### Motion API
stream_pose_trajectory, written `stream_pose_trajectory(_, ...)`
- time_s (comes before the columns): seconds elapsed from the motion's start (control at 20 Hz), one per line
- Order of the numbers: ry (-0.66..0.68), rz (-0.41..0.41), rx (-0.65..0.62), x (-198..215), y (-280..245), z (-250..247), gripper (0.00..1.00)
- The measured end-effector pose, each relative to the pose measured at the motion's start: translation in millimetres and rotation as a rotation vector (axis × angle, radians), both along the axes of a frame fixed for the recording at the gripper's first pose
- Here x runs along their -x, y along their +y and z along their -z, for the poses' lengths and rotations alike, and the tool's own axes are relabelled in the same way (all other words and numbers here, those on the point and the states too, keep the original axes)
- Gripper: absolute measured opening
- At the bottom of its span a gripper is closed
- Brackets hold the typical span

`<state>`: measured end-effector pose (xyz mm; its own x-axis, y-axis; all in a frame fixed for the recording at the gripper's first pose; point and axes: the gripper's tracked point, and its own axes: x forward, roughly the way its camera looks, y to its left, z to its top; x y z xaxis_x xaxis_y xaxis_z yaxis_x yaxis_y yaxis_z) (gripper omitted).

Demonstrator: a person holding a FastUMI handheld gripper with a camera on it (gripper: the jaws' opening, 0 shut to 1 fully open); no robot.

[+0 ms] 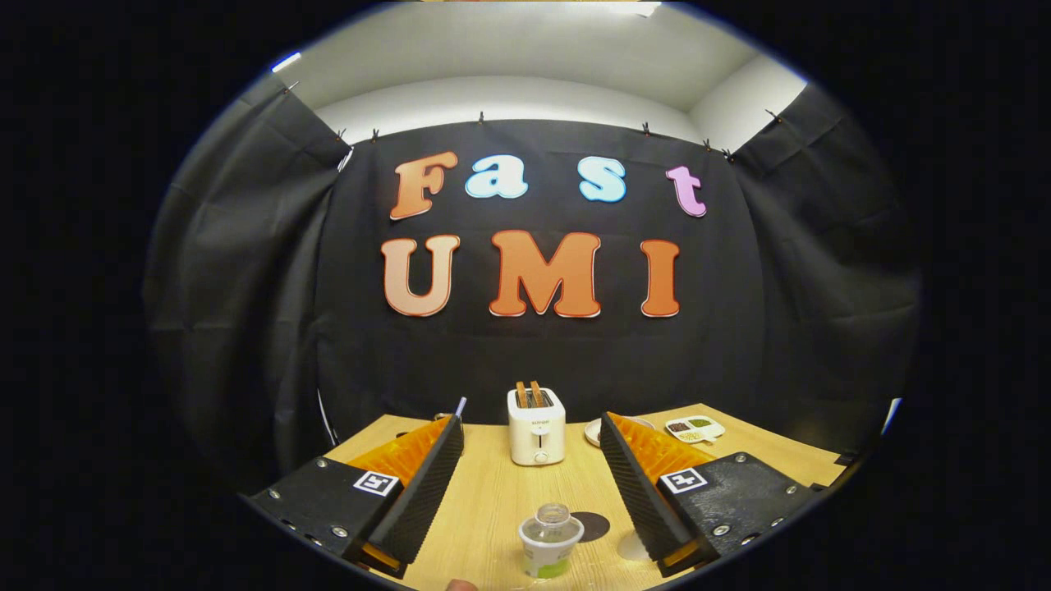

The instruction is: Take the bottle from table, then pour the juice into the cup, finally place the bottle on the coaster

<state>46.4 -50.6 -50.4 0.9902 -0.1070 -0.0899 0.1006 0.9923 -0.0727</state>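
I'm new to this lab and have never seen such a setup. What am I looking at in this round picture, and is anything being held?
This is the view from a fisheye camera riding on a hand-held two-finger gripper, looking forward along its jaws; a person carries it, so there is no robot arm. The two ridged wedges low in the picture are those jaws, standing wide apart and holding nothing. Between them, close to the camera, a small clear bottle stands upright on the wooden table, with no cap that I can see. Just beside it lies a dark round coaster. Farther back stands a white toaster with two slices in it, and behind the right jaw a small sectioned dish of food. Black cloth forms the booth's wall.
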Motion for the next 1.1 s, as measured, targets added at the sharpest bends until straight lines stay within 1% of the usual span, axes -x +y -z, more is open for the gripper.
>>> stream_pose_trajectory(0.25, 0.116, 0.002, -0.029, -0.9, -15.1, 59.5, 1.0)
stream_pose_trajectory(0.35, 0.14, -0.002, -0.049, -0.7, -16.0, 76.4, 1.0)
stream_pose_trajectory(0.45, 0.166, 0.005, -0.042, 0.5, -17.6, 94.0, 1.0)
stream_pose_trajectory(0.55, 0.193, 0.025, -0.018, 3.2, -22.5, 109.3, 1.0)
stream_pose_trajectory(0.65, 0.202, 0.028, -0.003, 4.8, -21.5, 118.4, 1.0)
stream_pose_trajectory(0.8, 0.22, 0.008, -0.014, 4.3, -15.0, 136.5, 1.0)
stream_pose_trajectory(1.1, 0.279, 0.008, -0.045, 5.0, -16.9, 177.8, 1.0)
